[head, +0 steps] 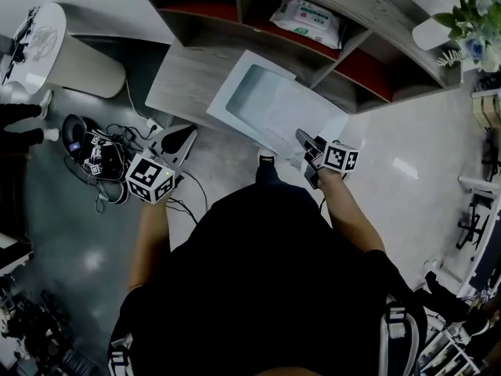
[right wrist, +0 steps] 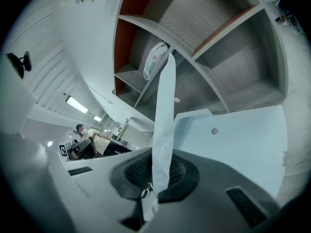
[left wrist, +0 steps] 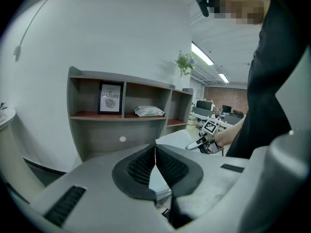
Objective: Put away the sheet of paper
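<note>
the sheet of paper [head: 274, 104], thin, floppy and easily creased, hangs before the shelf unit [head: 376, 10] at 12 o'clock. the right gripper [head: 308, 149] has its jaws clamped on the sheet's 5 o'clock corner. the left gripper [head: 177, 142] has its jaws together, empty.

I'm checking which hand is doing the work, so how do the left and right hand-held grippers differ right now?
The right hand-held gripper is shut on the sheet of paper; the left hand-held gripper is shut on nothing. The right one reaches toward the shelf, the left hangs aside over the floor. Both have closed jaws.
</note>
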`<control>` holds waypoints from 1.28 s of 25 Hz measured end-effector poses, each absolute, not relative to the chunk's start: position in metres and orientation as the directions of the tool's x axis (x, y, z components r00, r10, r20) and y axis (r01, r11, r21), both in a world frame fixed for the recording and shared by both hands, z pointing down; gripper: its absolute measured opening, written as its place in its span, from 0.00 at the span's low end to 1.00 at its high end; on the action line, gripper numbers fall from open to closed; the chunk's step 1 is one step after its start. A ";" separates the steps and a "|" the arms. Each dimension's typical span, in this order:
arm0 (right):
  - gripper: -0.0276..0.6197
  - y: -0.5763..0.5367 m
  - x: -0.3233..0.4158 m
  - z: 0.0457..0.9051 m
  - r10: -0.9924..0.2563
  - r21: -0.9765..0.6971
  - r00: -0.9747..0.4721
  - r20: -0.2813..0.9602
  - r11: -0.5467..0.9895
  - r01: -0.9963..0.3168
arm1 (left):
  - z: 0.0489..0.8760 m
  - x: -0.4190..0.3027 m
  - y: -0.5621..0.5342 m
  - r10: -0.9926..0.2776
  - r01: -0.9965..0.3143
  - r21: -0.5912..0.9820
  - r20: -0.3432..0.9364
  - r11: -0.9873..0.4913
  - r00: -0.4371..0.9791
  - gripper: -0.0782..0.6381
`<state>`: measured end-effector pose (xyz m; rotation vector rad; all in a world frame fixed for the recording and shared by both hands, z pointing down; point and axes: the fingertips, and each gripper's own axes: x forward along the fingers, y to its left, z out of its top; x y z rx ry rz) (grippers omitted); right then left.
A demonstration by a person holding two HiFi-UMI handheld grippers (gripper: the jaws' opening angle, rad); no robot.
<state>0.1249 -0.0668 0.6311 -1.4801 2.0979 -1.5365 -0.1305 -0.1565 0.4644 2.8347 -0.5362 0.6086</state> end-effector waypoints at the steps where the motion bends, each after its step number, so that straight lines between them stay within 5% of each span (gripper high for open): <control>1: 0.06 -0.067 0.123 0.634 -0.762 -0.792 -0.506 0.405 -0.015 -0.610 | 0.466 -0.130 -0.157 -0.304 -0.385 0.114 0.431 -0.916 0.850 0.14; 32: 0.06 -0.094 0.167 0.721 -0.699 -0.795 -0.491 0.520 -0.186 -0.577 | 0.495 -0.102 -0.181 -0.252 -0.368 0.169 0.472 -0.914 0.845 0.14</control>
